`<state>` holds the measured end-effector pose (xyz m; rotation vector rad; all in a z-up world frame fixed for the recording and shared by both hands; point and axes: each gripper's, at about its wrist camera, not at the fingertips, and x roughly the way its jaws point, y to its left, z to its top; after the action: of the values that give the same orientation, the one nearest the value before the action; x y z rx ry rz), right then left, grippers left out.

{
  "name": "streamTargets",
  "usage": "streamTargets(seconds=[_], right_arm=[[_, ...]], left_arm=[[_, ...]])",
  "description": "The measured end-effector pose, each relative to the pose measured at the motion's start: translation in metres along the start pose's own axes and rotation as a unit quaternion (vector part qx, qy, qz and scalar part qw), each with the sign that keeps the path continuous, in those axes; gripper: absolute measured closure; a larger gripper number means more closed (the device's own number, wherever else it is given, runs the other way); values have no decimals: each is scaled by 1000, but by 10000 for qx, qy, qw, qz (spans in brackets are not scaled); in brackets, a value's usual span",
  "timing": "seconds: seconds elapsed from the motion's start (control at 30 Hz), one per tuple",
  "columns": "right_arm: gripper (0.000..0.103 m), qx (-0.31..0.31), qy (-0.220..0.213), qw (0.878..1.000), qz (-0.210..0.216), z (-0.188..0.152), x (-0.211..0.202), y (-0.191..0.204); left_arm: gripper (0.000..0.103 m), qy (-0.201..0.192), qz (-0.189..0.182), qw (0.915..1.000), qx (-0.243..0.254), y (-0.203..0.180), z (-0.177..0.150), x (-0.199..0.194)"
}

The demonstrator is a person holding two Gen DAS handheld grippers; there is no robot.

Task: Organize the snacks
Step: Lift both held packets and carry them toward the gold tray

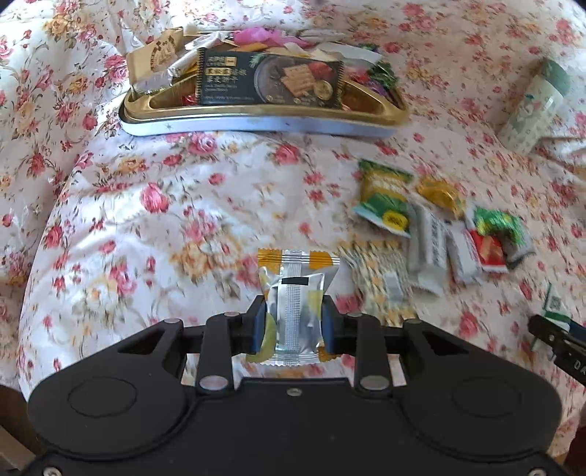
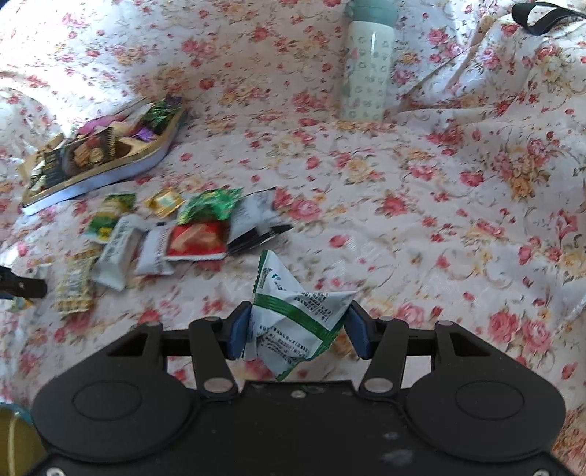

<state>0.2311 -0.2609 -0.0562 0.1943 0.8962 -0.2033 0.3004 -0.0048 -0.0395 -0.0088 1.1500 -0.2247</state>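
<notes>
Two packets are gripped. The left gripper (image 1: pixel 293 324) has its fingers closed on a silver-and-orange packet (image 1: pixel 296 304); the right gripper (image 2: pixel 296 329) has its fingers pinching a crumpled white-and-green packet (image 2: pixel 293 322). Loose snacks (image 1: pixel 439 227) lie near the gold tray (image 1: pixel 256 117). Only the right view shows a black strap (image 2: pixel 542 12) beyond the bottle (image 2: pixel 368 66).

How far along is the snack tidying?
Partly done: the gold tray already holds many snacks. In hand: the left gripper grips a silver-and-orange packet, the right gripper a white-and-green packet. Left: the loose packets on the floral cloth.
</notes>
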Motion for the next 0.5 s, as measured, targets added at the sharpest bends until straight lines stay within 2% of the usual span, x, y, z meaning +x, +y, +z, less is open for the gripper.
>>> streamTargets(seconds=[0.5], right_arm=[[46,-40,339,9969,709,-32,-55,22]], left_arm=[[64,226,-401,9988,139,-33,-57,-55]])
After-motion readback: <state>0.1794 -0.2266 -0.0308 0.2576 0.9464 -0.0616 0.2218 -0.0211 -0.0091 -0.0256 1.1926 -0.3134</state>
